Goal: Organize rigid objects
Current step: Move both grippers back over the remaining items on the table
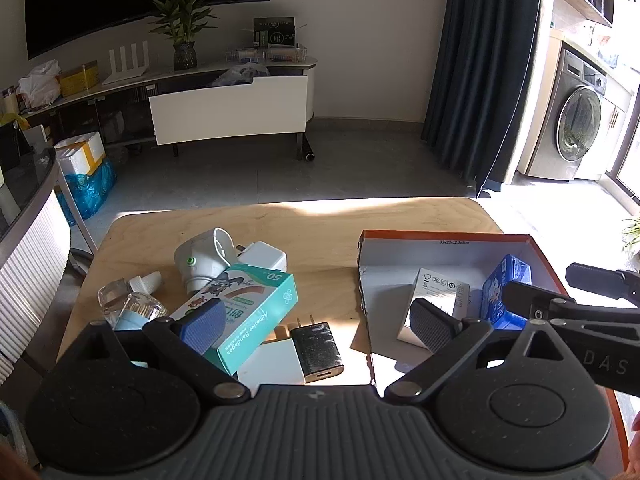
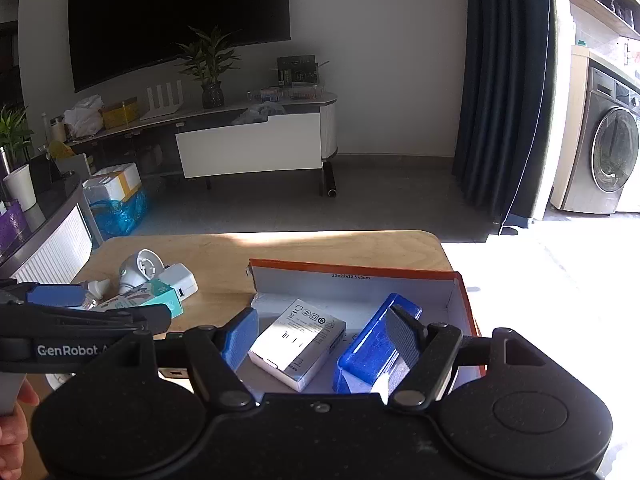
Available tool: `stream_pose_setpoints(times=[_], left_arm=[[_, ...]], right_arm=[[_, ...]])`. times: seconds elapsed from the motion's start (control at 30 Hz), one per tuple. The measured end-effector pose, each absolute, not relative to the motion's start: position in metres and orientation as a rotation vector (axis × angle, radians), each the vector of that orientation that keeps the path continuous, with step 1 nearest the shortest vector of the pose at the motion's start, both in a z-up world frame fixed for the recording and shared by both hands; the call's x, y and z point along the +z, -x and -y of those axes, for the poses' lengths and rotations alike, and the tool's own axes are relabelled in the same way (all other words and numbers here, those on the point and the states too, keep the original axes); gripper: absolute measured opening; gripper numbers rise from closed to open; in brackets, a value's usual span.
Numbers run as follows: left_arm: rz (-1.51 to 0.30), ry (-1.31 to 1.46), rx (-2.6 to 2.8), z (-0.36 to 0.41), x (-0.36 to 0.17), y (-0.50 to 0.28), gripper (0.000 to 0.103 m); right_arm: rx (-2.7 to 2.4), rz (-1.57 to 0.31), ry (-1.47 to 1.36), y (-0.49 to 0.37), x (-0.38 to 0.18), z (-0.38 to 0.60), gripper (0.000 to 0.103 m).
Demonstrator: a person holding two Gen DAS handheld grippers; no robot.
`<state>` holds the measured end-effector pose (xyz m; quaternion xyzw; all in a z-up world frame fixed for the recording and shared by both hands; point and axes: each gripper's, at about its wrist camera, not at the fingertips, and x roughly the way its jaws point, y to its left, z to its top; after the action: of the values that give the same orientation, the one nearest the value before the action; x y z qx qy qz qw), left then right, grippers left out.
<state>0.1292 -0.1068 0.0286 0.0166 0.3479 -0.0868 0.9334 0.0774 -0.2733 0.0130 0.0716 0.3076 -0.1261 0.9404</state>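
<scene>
On the wooden worktop (image 1: 320, 232) two groups of things are seen: loose items at the left and an orange-edged cardboard box (image 1: 440, 238) at the right. Inside the box a white carton (image 2: 298, 342) is laid flat, and a blue packet (image 2: 376, 344) is propped tilted just beside it, toward the box's right wall. Outside the box, a teal bandage box (image 1: 256, 308) is found leaning over a black plug adapter (image 1: 318, 350) and a flat white block (image 1: 276, 360). Behind it a white round device (image 1: 200, 258) and a white charger (image 1: 262, 256) are seen touching each other. A clear glass bottle (image 1: 128, 302) is placed at the far left, near the worktop's edge.

The left hand-held gripper (image 1: 320, 324) is held above the gap between bandage box and cardboard box, its fingers spread wide, nothing pinched between them. The right hand-held gripper (image 2: 324, 334) is held over the cardboard box, jaws likewise spread; the white carton and blue packet are seen below and between its fingers, but no pad is pressed on either.
</scene>
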Motion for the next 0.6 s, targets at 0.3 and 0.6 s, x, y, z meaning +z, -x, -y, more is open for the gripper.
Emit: stream_pose_setpoints(times=[0.3, 0.6], left_arm=[[-0.710, -0.009, -0.142, 0.084, 0.026, -0.122, 0.101], [-0.704, 0.015, -0.106, 0.062, 0.026, -0.118, 0.101]], right_arm=[[-0.213, -0.643, -0.123, -0.082, 0.012, 0.252, 0.084], [-0.171, -0.652, -0.101, -0.088, 0.011, 0.232, 0.084]])
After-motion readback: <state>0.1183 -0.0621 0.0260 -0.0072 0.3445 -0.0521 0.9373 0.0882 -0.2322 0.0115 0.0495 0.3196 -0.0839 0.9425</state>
